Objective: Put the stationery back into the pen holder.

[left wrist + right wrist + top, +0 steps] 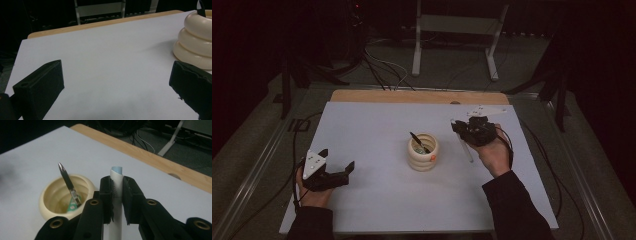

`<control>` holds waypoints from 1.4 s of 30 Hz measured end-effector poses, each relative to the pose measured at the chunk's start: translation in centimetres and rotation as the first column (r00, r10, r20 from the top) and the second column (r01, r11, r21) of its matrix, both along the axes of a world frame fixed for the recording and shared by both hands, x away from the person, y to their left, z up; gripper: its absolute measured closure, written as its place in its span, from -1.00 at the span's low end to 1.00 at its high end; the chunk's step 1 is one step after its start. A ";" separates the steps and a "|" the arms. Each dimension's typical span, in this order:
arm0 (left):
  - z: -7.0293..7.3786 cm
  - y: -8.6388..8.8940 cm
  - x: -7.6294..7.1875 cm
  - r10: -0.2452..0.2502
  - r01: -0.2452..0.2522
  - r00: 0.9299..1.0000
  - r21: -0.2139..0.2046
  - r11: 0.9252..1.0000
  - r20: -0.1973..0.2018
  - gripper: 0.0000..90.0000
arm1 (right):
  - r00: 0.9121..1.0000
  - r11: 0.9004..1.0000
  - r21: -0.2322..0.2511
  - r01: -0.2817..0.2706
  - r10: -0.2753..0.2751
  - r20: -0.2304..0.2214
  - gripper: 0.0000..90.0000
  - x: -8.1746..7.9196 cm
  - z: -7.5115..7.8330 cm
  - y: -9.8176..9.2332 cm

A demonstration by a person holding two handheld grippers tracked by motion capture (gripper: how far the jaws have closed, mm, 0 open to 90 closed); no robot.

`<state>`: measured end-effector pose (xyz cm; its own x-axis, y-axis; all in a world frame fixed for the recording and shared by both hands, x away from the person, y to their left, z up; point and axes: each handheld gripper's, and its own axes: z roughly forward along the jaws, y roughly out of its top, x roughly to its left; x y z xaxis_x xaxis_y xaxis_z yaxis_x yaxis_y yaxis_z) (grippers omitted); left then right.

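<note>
Covering most of the table [362,97], a white sheet [377,195] lay flat, with a strip of bare wood left along the far edge; on the floor beyond it stood a white metal frame [492,55] among loose cables [384,67]. Near the middle of the sheet stood a cream holder [422,153] built of 3 stacked rings, open at the top; a black pen [67,180] leaned inside it, tip up, beside something green at the bottom. At the near left corner the left gripper [337,166] rested low over the sheet, its 2 jaws spread wide with nothing between them; in the left gripper view the holder [197,40] stood just beyond its right-hand jaw. To the right of the holder, above the sheet, the right gripper [117,195] had its jaws pinched on a white pen [117,182] with a pale blue end; the pen stood between the pads, its lower end hanging below the hand toward the sheet.
</note>
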<state>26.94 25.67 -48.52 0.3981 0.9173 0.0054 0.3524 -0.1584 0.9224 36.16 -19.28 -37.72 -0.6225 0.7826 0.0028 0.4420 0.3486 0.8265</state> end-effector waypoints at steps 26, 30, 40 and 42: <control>0.0 0.1 0.0 -0.002 0.002 1.000 0.001 1.000 0.000 -1.00 | 0.997 0.999 0.013 -0.039 0.038 0.069 0.76 1.2 2.7 3.8; 0.0 0.1 0.0 -0.003 0.003 1.000 0.001 1.000 0.000 -1.00 | 0.997 0.999 0.012 -0.037 0.036 0.071 0.76 1.5 2.7 4.1; 0.0 0.1 0.0 -0.001 0.001 1.000 -0.001 1.000 -0.003 -1.00 | 0.996 0.999 0.029 -0.038 0.036 0.078 0.76 2.0 3.0 4.3; 0.0 0.1 0.0 -0.001 0.001 1.000 0.000 1.000 -0.004 -1.00 | 0.996 0.999 0.027 -0.041 0.039 0.083 0.76 2.2 2.9 4.6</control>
<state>26.98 25.78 -48.52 0.3987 0.9171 0.0042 0.3557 -0.1588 0.9210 38.35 -14.69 -34.79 -0.6524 0.7574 -0.0277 0.3578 0.3400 0.8697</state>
